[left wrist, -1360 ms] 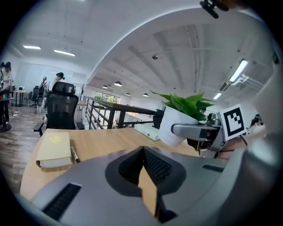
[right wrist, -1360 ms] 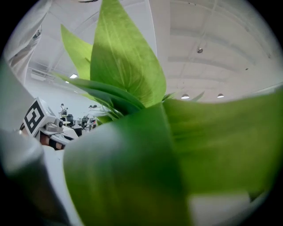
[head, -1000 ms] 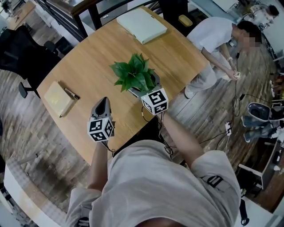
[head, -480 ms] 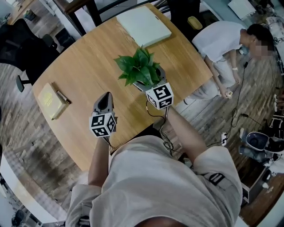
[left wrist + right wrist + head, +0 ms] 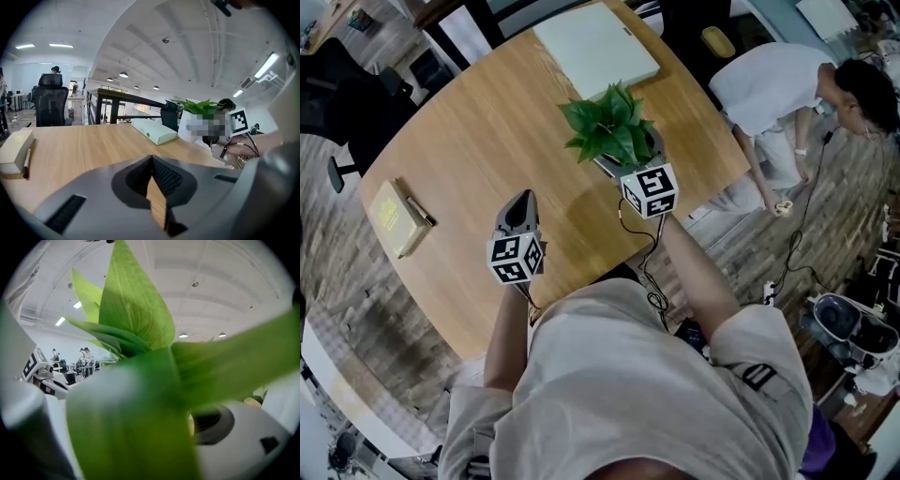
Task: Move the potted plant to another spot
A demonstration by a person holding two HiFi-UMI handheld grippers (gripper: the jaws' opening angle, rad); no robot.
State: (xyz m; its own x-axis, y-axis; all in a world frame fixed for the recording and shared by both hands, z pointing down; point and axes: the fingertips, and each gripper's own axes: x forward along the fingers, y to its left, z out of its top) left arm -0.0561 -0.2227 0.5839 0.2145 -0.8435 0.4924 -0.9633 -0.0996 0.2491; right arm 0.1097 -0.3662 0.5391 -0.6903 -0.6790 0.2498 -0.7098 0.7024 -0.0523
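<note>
Looking at a green leafy potted plant [image 5: 614, 127] in a pale grey pot, on a round light wooden desk [image 5: 478, 131]. Sits right of centre in the head view, close to the desk's right edge.

Got the right claw [image 5: 639, 180] pushed in at the pot from lower in the frame, marker cube just under the foliage. From its own camera: pretty much nothing but big green leaves filling the middle. Both pale grey sides of the claw spread wide at lower left and lower right, plant in between. Reads as clamped on the pot, though can't see the actual touching spots under all that green. Can't tell either whether lifted or resting on the wood.

Left claw [image 5: 521, 199] over bare desk to the lower left of the plant, well apart from it. Tips pressed together in its own view, gripping nothing, just a thin wedge of wood grain peeking through.

Also on the desk:
- flat white rectangular box [image 5: 595, 47] at the top of the frame, beyond the plant
- pale yellow notebook [image 5: 389, 216] at the far left, with a dark pen [image 5: 420, 212] right next to it

Black office chair [image 5: 51, 105] behind the desk, at the left of the left gripper view. Person in a white shirt [image 5: 769, 80] beside the desk at the upper right.
</note>
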